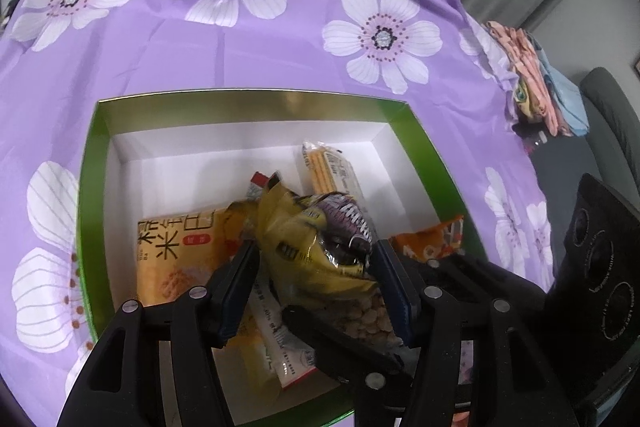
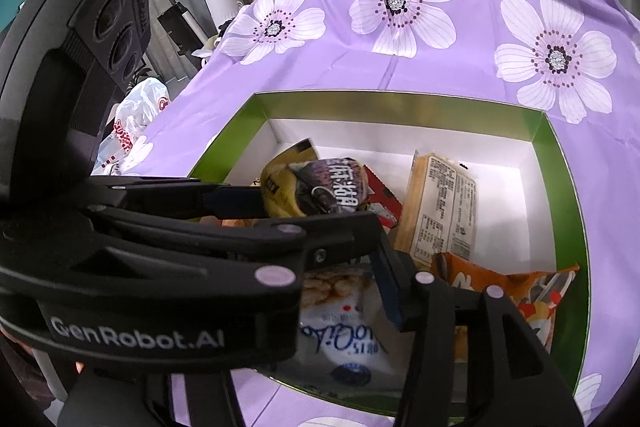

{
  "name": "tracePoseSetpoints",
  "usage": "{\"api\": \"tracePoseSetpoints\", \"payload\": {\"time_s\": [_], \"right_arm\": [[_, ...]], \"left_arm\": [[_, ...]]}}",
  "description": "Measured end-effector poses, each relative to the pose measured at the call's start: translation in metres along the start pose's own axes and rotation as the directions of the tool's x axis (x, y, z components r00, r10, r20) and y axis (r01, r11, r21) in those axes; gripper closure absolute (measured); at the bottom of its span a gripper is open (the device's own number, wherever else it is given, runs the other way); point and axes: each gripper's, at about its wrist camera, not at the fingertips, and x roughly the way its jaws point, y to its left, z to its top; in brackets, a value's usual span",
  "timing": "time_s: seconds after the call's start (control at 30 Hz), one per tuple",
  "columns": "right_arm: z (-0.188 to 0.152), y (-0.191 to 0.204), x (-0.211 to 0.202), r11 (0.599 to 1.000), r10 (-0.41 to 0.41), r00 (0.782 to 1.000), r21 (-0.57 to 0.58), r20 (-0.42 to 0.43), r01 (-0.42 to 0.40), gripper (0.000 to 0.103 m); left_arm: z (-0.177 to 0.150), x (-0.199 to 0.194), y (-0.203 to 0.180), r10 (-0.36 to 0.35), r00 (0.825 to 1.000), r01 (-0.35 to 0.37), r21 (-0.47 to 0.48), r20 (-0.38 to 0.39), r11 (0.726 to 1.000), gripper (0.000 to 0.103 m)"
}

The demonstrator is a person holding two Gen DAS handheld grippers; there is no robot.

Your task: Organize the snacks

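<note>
Looking through the left wrist camera: we see our left gripper (image 1: 316, 267) pinching a yellow snack bag (image 1: 316, 243) between both blue pads, held over the green box (image 1: 90, 187).
Box contents, left view: we count an orange rice-cracker pack (image 1: 176, 251) at the left, a pale biscuit pack (image 1: 332, 167) toward the far side, and an orange snack bag (image 1: 432, 239) at the right.
Surface: we find the box sitting on a purple floral cloth (image 1: 240, 47).
Right wrist camera: we see the yellow snack bag (image 2: 316, 187) again, gripped by the left tool crossing from the left.
Right gripper (image 2: 340, 291): we see only one blue pad clearly, so we cannot tell whether the claw is spread or closed.
Box contents, right view: we note a white-and-blue snack bag (image 2: 344, 339) lying near us, under the tools.
</note>
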Motion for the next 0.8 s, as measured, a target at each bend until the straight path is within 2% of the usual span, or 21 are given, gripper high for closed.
{"api": "tracePoseSetpoints", "payload": {"time_s": [0.03,0.1,0.17,0.3,0.43,0.47,0.5,0.53,0.8], "right_arm": [[0.000,0.000,-0.001,1.000,-0.008,1.000,0.004,0.001,0.008,0.045],[-0.001,-0.002,-0.005,1.000,-0.017,1.000,0.009,0.006,0.017,0.039],[-0.002,-0.003,-0.008,0.999,-0.031,0.999,0.015,0.011,0.030,0.031],[-0.004,-0.005,-0.017,0.998,-0.063,0.998,0.030,0.015,0.062,0.024],[-0.005,-0.003,-0.035,0.995,-0.097,0.995,0.032,0.036,0.096,0.019],[-0.006,-0.003,-0.040,0.994,-0.104,0.994,0.030,0.042,0.103,0.017],[-0.006,-0.001,-0.048,0.993,-0.117,0.992,0.028,0.054,0.115,0.017],[-0.006,-0.001,-0.053,0.992,-0.123,0.990,0.025,0.062,0.122,0.015],[-0.009,0.009,-0.108,0.979,-0.206,0.970,0.030,0.127,0.204,0.000]], "left_arm": [[0.000,-0.001,0.000,0.010,1.000,-0.010,-0.002,0.000,1.000,0.044],[-0.001,-0.004,0.000,0.024,1.000,-0.024,-0.005,0.003,1.000,0.031],[-0.002,-0.008,-0.001,0.050,0.999,-0.050,0.000,0.007,0.999,0.024],[-0.005,-0.015,-0.007,0.082,0.997,-0.082,0.018,0.009,0.996,0.021],[-0.009,-0.034,-0.018,0.127,0.991,-0.129,0.049,0.047,0.990,0.018],[-0.009,-0.038,-0.021,0.134,0.990,-0.136,0.054,0.055,0.989,0.014],[-0.011,-0.045,-0.025,0.149,0.987,-0.153,0.062,0.068,0.986,0.006],[-0.013,-0.053,-0.029,0.166,0.982,-0.172,0.069,0.085,0.983,0.004],[-0.028,-0.101,-0.048,0.203,0.963,-0.220,0.080,0.177,0.972,0.002]]}}
